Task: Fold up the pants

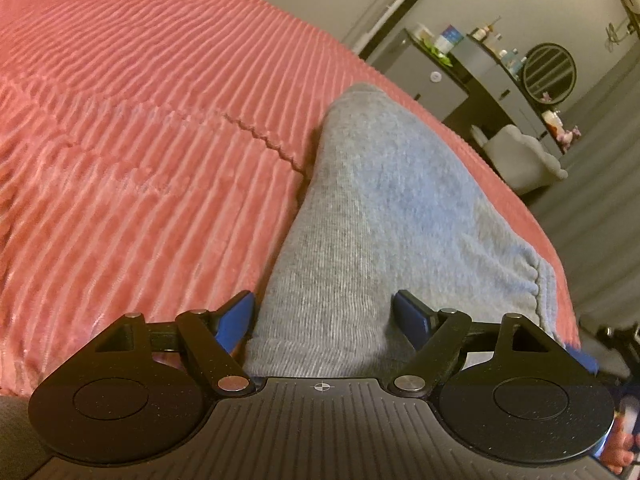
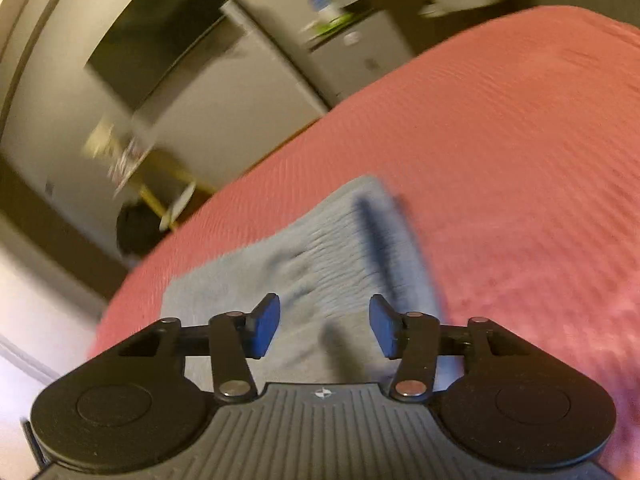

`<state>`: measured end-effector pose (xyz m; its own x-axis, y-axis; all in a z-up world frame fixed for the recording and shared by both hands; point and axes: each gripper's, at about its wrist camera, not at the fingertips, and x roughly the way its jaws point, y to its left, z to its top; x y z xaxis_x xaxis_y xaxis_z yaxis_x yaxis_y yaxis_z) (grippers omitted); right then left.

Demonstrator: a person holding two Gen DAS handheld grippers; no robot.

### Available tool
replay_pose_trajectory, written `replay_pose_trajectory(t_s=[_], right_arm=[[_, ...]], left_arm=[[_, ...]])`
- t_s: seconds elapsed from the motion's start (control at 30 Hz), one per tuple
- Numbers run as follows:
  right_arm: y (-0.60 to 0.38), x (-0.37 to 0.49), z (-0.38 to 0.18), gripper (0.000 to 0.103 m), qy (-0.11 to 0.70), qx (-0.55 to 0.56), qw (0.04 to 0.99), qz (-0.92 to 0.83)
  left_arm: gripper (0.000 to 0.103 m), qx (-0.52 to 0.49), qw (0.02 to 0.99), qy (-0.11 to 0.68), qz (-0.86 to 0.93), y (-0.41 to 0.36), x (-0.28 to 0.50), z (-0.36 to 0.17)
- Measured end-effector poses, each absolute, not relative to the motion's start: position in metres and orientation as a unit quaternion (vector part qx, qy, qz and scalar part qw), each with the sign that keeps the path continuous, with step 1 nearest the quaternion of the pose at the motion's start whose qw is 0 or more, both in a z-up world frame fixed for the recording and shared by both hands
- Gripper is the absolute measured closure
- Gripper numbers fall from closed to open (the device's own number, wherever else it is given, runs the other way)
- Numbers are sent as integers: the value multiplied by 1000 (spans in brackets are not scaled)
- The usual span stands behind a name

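Here, the left claw (image 1: 324, 320) stood open, its blue pads (image 1: 236, 322) on either side of the grey pants (image 1: 372, 208), which stretched ahead of it across the pink ribbed bed (image 1: 140, 140). The right claw (image 2: 324, 326) was open too, empty, with the pants (image 2: 320, 256) lying just ahead and below. That view was blurred.

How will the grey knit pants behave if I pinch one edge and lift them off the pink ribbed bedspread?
The grey knit pants will likely drape and sag: the fabric looks soft, with a gathered band bunching at one edge. They probably drag rather than slide, since the pink ribbed bedspread looks plush. The left gripper and right gripper both have jaws open, so nothing is pinched yet.
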<state>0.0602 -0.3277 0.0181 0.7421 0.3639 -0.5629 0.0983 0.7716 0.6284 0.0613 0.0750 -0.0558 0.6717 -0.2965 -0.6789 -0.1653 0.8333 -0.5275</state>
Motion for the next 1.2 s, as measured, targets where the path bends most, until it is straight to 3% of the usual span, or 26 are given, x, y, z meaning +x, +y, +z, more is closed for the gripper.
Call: replay_pose_trajectory(t_s=[0.03,0.17,0.4,0.47,0.53,0.63,0.77,0.93,1.2], right_arm=[[-339,58,13,45,360,340,866,72],[-357,59,-19,44,432,390,809,87],[-365,85,-67,37,456,502,719,155],[-363,94,-68,40,447,518,713,154],[-355,97,-59,60,439,488,741,144],[-340,85,-34,64,405,422,795,162],[-355,69,-28,64,346,459,795,192],[-352,77,-49,57,414,360,828,117],[-361,67,-48,48,398,366,833,118]], left_arm=[[20,-288,867,404,-39,75,61,-56],[19,-291,866,404,-37,75,62,-56],[20,-296,864,406,-41,73,60,-56],[20,-298,863,406,-41,73,60,-56],[20,-299,863,405,-41,74,61,-56],[21,-301,864,401,-42,74,59,-55],[21,-293,875,382,-48,73,54,-49],[20,-277,878,386,-52,67,56,-47],[18,-268,879,393,-42,63,59,-46]])
